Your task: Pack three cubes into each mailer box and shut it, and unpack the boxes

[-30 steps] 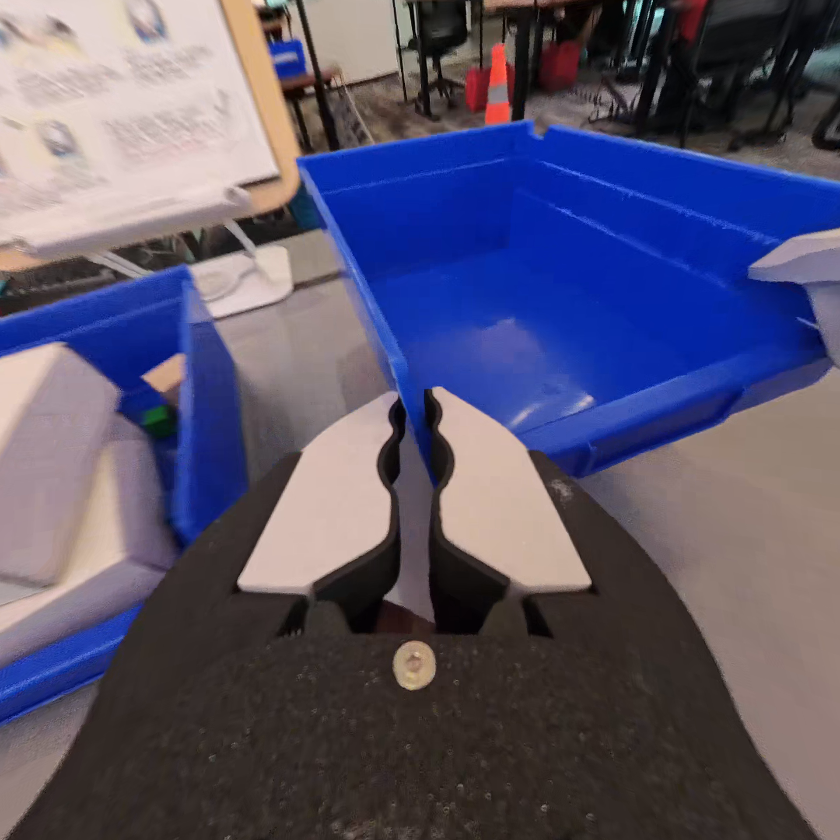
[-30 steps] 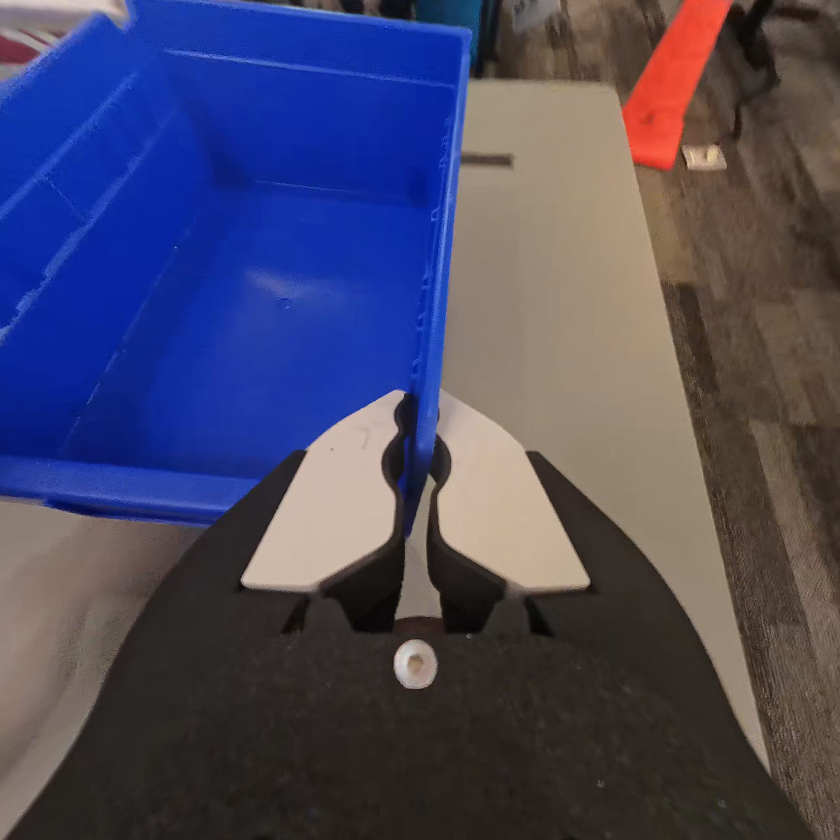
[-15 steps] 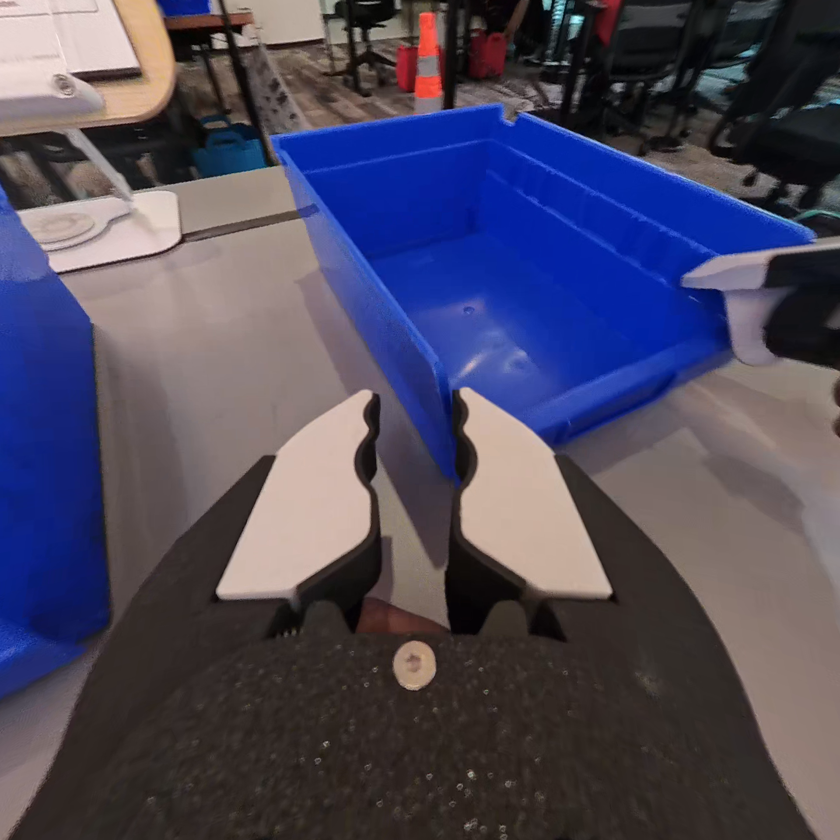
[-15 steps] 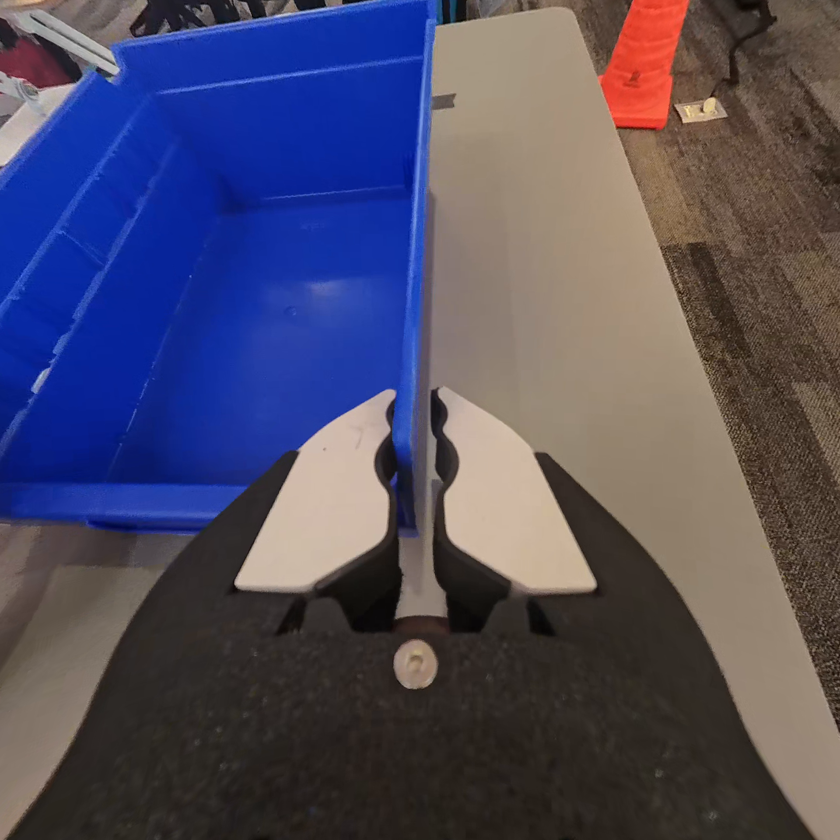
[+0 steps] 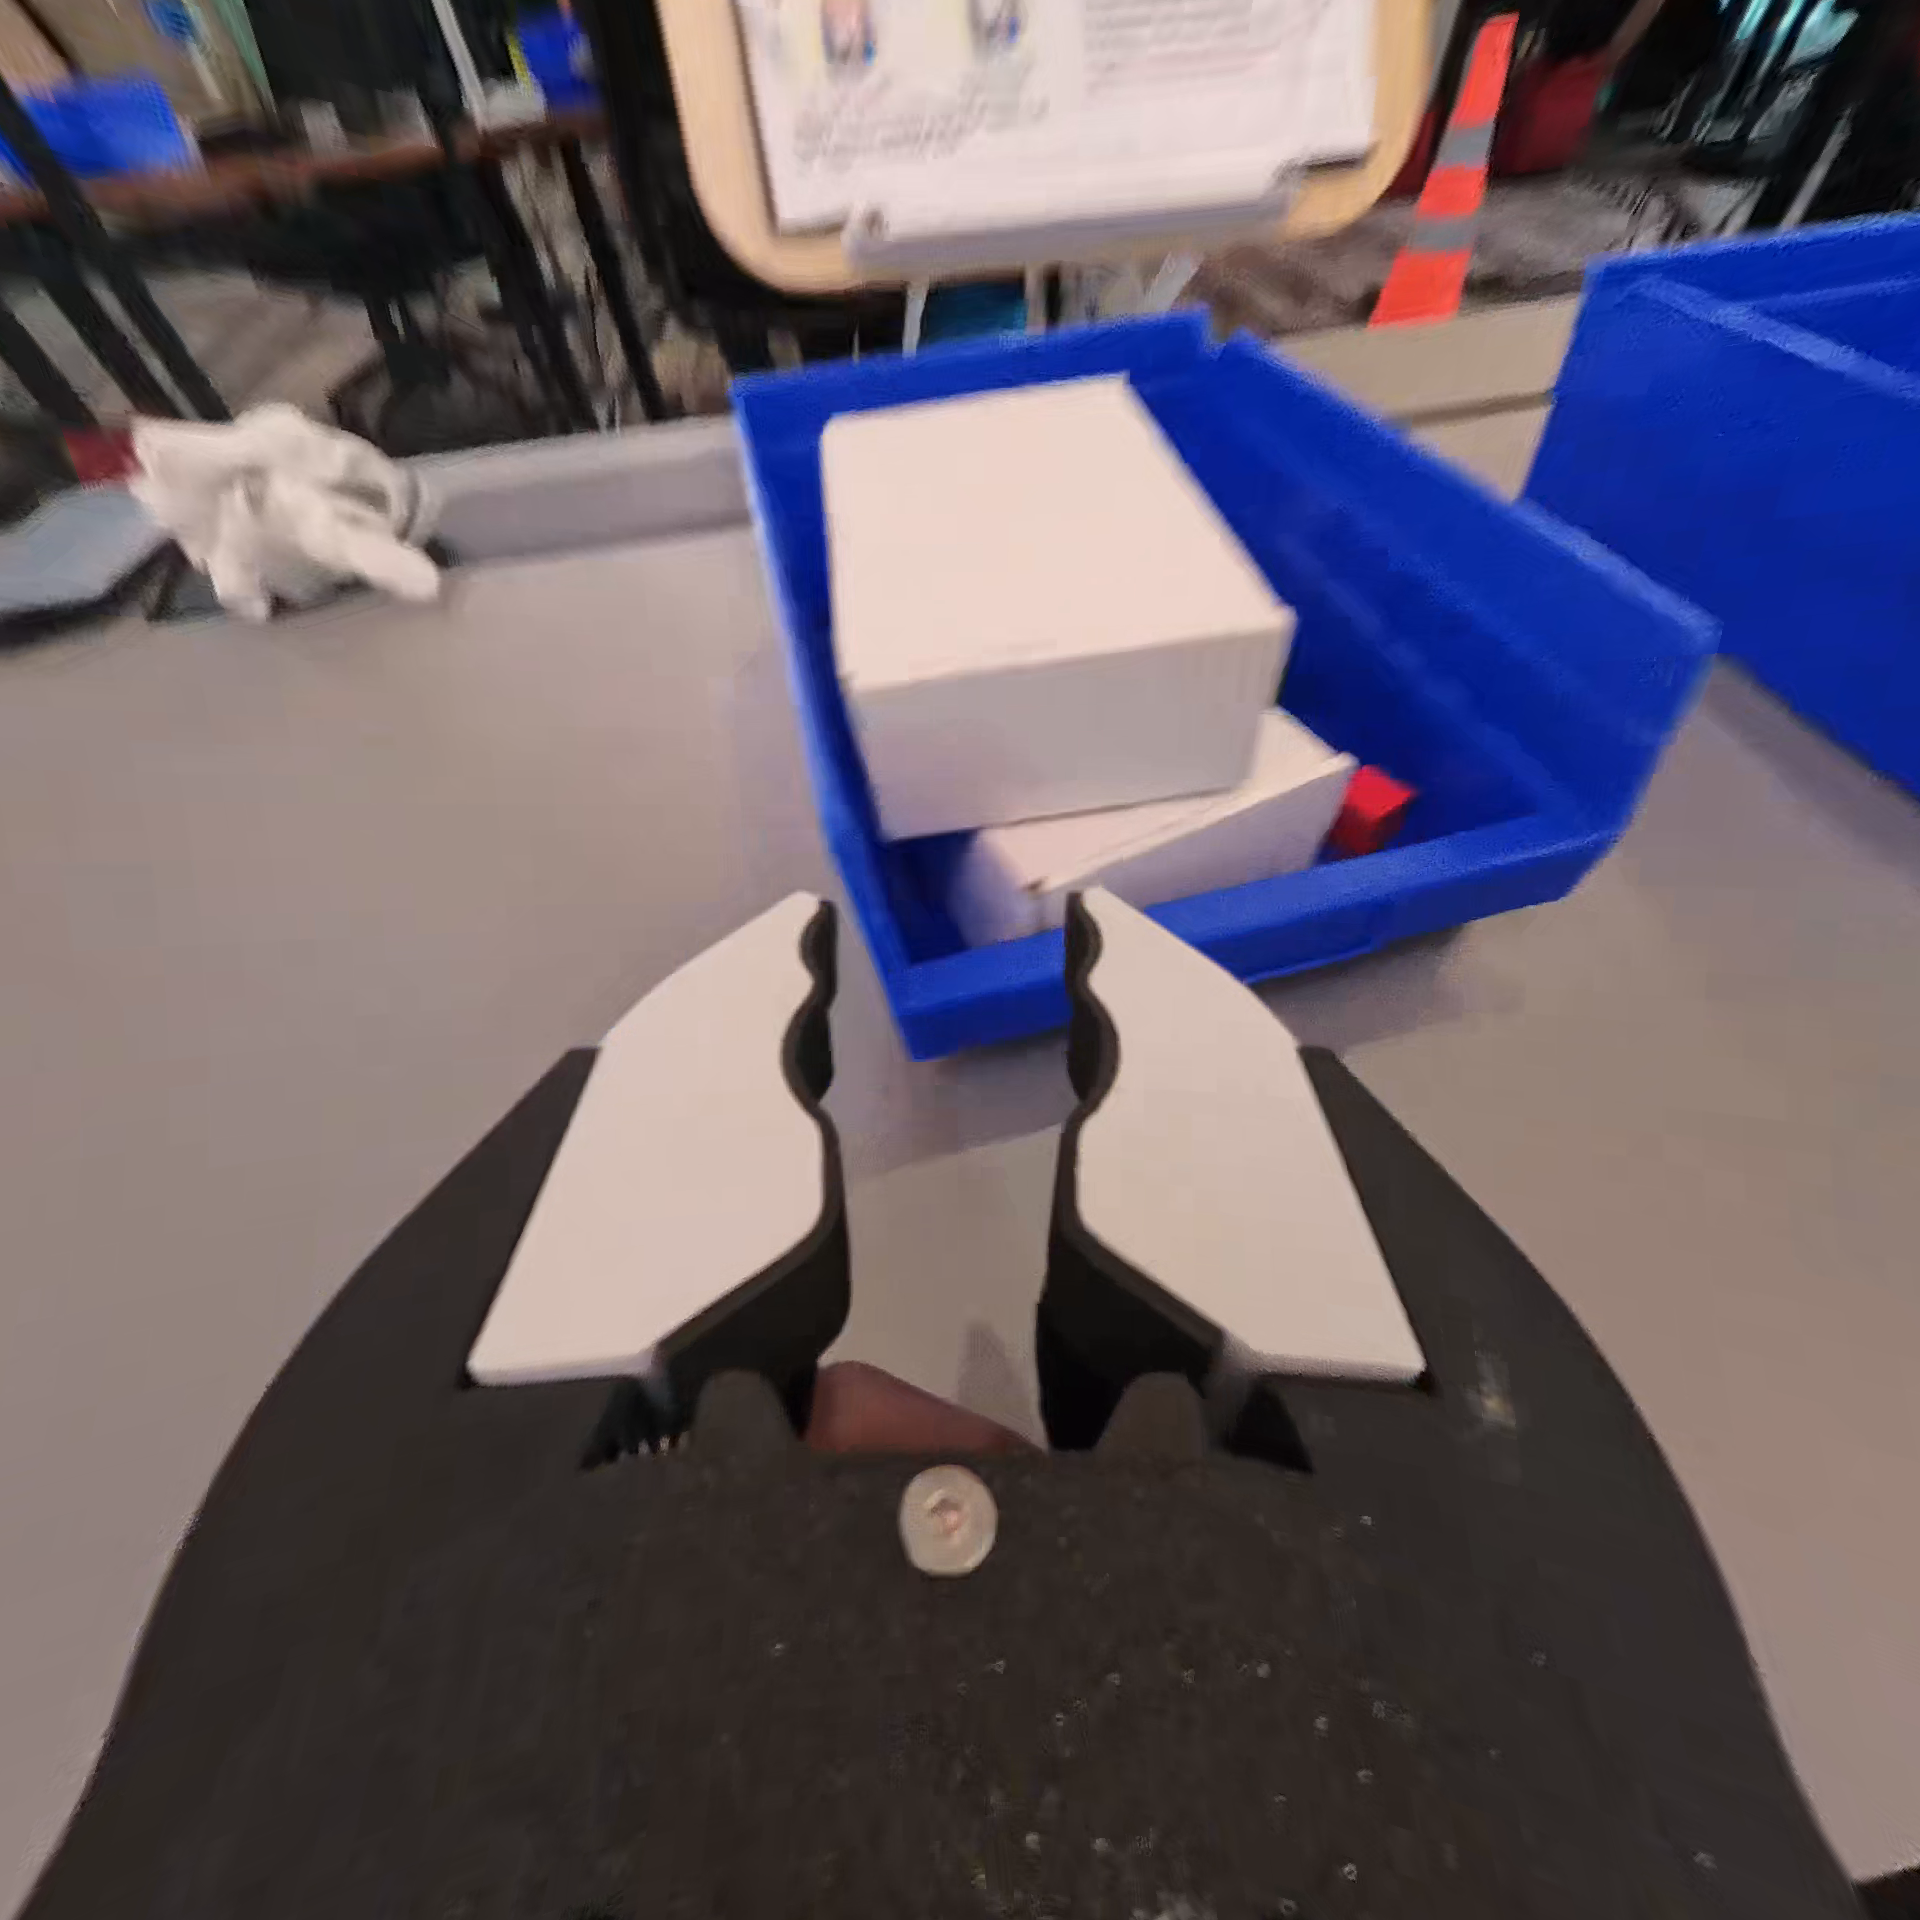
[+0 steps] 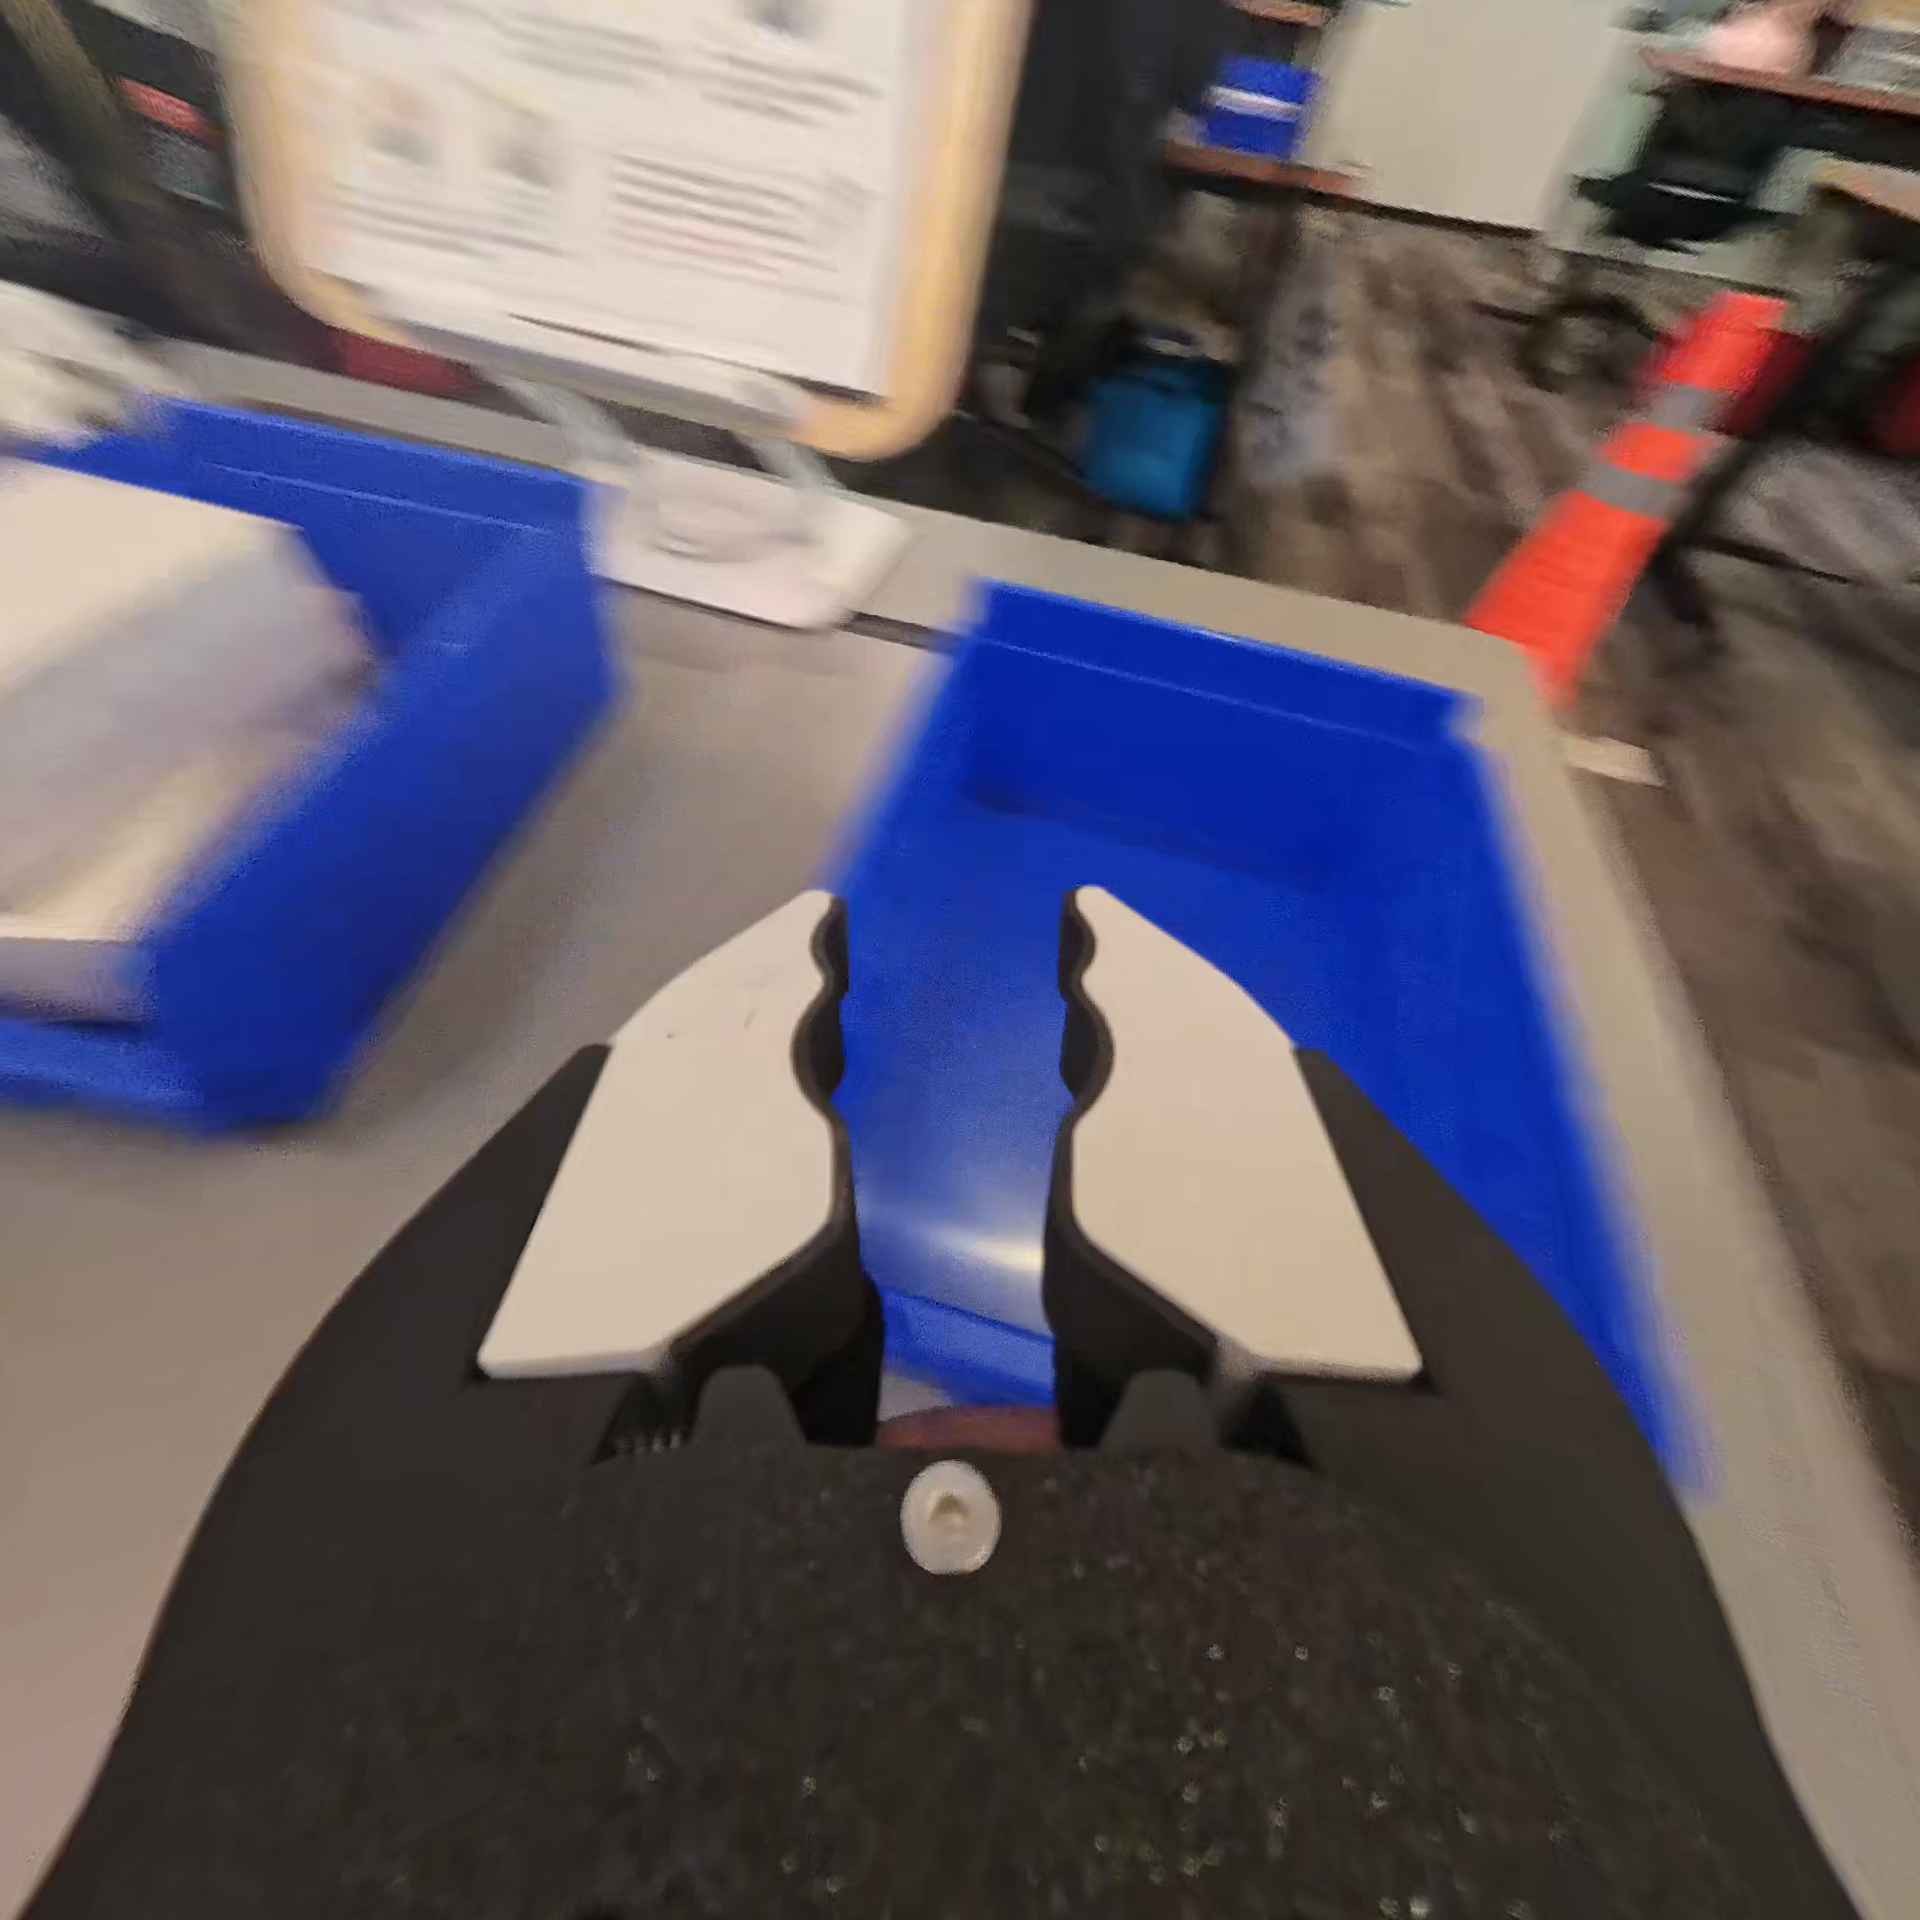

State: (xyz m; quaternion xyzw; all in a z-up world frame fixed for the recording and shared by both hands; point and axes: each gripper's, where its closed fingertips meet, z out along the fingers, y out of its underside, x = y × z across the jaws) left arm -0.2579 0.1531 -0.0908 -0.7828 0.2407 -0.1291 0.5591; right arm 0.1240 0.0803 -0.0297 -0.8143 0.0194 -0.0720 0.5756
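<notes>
In the left wrist view a blue bin (image 5: 1455,894) on the grey table (image 5: 364,883) holds two stacked white mailer boxes (image 5: 1029,592), the lower one (image 5: 1164,831) tilted, and a red cube (image 5: 1371,810) beside them. My left gripper (image 5: 948,920) is open and empty, just short of that bin's near left corner. In the right wrist view my right gripper (image 6: 951,904) is open and empty above the empty blue bin (image 6: 1351,831). The bin with the white boxes (image 6: 156,707) lies to its left (image 6: 468,623), blurred.
A board on a stand (image 5: 1039,125) stands behind the bins; its white base (image 6: 748,551) rests on the table. A crumpled white cloth (image 5: 270,499) lies at the table's far left edge. An orange cone (image 6: 1642,488) stands on the floor beyond. The empty bin's corner (image 5: 1745,436) shows at right. The grippers' ends are close to 40 cm from one another.
Both grippers let go of the empty blue bin's walls and opened. The left has swung left to face the bin with the boxes; the right has drawn back and turned over the empty bin.
</notes>
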